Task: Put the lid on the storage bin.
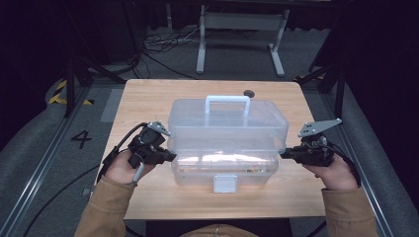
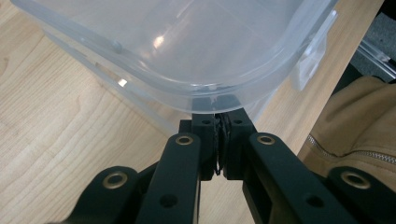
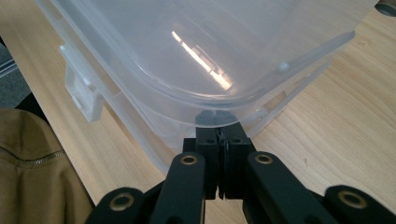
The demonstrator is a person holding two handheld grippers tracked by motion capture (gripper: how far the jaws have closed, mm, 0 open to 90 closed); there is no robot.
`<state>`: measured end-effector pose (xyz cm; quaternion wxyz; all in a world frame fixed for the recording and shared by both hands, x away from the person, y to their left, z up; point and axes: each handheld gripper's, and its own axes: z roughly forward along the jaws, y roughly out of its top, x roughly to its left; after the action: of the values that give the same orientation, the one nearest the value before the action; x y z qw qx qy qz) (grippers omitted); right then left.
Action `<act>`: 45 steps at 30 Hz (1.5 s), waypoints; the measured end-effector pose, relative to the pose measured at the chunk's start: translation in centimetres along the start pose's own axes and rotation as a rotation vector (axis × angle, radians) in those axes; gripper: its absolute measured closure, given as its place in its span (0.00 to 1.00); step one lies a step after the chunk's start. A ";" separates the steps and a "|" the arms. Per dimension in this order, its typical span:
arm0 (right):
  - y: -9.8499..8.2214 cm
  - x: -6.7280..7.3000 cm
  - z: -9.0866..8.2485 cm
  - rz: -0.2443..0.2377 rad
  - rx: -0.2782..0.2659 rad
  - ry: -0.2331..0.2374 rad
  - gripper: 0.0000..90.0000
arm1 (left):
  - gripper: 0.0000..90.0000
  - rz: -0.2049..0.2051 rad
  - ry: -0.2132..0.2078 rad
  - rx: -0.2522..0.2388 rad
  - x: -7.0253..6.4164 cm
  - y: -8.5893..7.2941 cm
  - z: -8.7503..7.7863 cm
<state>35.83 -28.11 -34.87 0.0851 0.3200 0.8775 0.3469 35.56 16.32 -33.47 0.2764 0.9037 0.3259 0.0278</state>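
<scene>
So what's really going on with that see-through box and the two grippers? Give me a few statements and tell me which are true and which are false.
1. The clear plastic box stands on a wooden table. True.
2. Its white handle lies flat on the lid. False: it stands up above the lid.
3. The left gripper and the right gripper sit at opposite ends of the box. True.
4. Both grippers have their jaws wide open. False: in each gripper view the jaws are shut together, their tips tucked under the lid's rim.
5. The front latch is bright red. False: it is whitish, like the handle.
6. The person wears tan sleeves. True.
</scene>
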 end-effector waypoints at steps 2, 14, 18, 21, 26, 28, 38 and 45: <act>0.0 0.0 0.1 -0.004 0.010 0.002 0.98 | 0.95 -0.004 -0.001 0.005 0.0 0.0 0.0; -0.2 0.0 0.7 -0.024 0.084 0.017 0.98 | 0.95 0.000 -0.013 0.073 0.1 -0.2 0.7; -0.2 0.0 1.0 -0.035 0.113 0.030 0.98 | 0.94 0.003 -0.016 0.090 0.1 -0.3 1.0; -0.2 0.1 1.2 -0.038 0.128 0.036 0.98 | 0.94 0.005 -0.015 0.107 0.1 -0.3 1.2; -0.3 0.1 1.5 -0.046 0.154 0.038 0.97 | 0.94 0.010 -0.009 0.132 0.0 -0.3 1.5; -0.3 0.1 1.6 -0.043 0.162 0.044 0.97 | 0.94 0.010 -0.011 0.142 0.0 -0.3 1.6; -0.4 0.2 2.2 -0.054 0.207 0.053 0.97 | 0.94 0.021 -0.012 0.189 -0.2 -0.3 2.1; -0.5 0.3 2.4 -0.059 0.235 0.057 0.97 | 0.95 0.024 -0.016 0.218 -0.2 -0.3 2.3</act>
<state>36.26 -26.88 -37.02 0.0324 0.2918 0.9232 0.2482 35.79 15.30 -35.61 0.1787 0.9324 0.3139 -0.0118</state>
